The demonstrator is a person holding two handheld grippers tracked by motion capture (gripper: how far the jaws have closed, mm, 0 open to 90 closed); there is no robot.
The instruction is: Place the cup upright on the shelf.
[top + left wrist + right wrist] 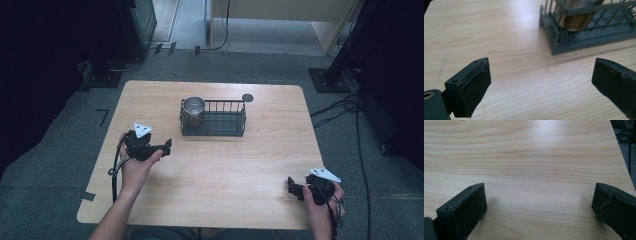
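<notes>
On the worktop (215, 165), a dark wire basket (214, 118) stands near the far edge, and a metal cup (193, 106) sits in its left end. The left claw (167, 146) is open and empty, near the basket's left end. The right claw (291, 187) is open and empty too, near the worktop's front right corner.

One wire basket (214, 120), one metal cup (193, 106), two tongs (165, 146) (291, 187).
</notes>
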